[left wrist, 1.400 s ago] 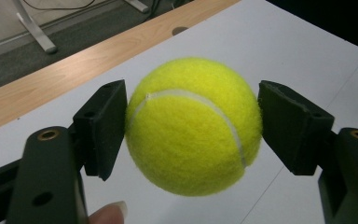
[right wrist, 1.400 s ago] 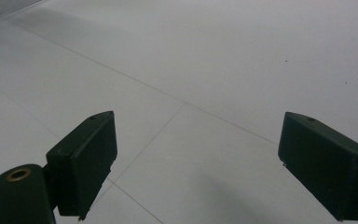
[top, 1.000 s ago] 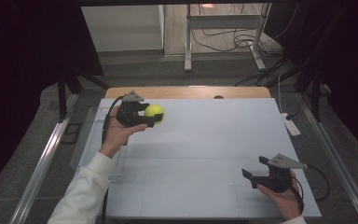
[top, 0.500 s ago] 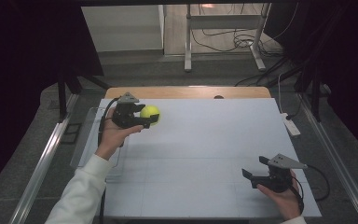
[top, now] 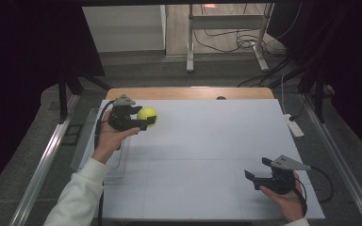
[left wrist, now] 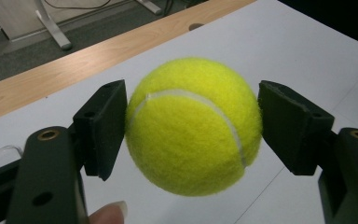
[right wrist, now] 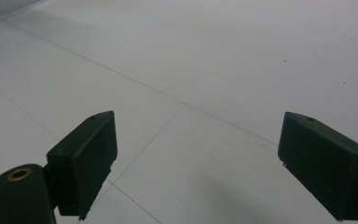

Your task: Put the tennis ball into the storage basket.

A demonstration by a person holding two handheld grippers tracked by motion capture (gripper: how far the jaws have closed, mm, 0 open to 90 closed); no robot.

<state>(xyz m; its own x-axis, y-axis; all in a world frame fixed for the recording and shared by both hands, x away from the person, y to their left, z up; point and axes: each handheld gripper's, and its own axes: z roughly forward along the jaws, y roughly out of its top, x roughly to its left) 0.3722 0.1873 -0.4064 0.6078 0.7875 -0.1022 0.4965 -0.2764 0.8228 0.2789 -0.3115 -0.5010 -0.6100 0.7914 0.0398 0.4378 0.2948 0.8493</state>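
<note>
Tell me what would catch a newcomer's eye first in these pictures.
A bright yellow tennis ball stands out, clamped in the left hand-held gripper above the far left of the white table. Near the front right, the right hand-held gripper sits with jaws wide apart and nothing between them. Dark surroundings frame it all.

A: Left gripper (top: 143, 121)? 
B: Held above the far left of the table, arm stretched forward in a white sleeve, jaws clamped on what they carry.
A: Right gripper (top: 259, 172)? 
B: Near right, hand low, jaws spread wide, nothing between.
</note>
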